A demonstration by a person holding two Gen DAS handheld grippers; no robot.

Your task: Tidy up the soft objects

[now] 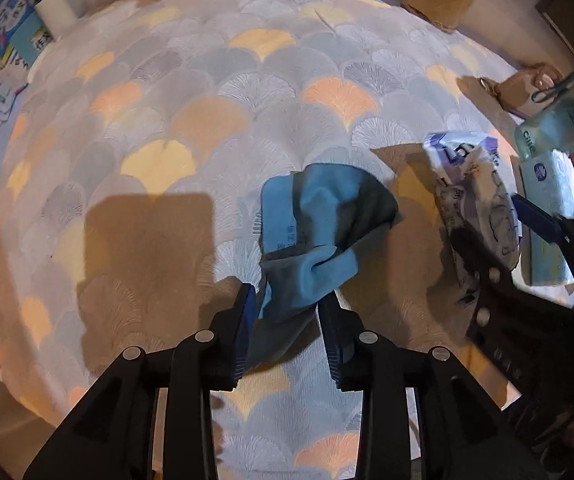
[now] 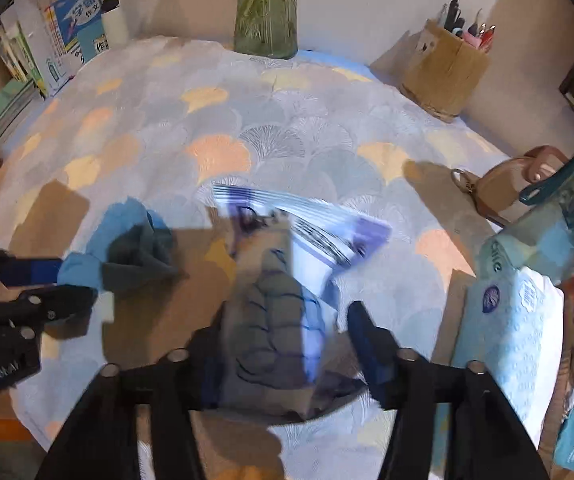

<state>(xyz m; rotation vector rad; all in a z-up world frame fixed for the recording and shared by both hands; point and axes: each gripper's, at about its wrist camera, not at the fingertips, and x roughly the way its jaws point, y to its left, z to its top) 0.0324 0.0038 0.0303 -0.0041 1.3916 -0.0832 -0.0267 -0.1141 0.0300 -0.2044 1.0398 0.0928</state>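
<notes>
While left gripper [image 1: 287, 304] pinches blue cloth [image 1: 323, 224], right gripper [image 2: 287, 344] clasps purple-printed pack [image 2: 287, 280], lettering blurred, tissue pack [image 2: 515, 320] reading "Cille".

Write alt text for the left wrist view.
The left gripper holds a crumpled blue cloth above a fan-patterned tablecloth. At right, the right gripper holds a white and purple tissue pack.

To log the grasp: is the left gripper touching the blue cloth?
Touching. Left wrist view: the left gripper pinches the blue cloth between both fingers.
</notes>
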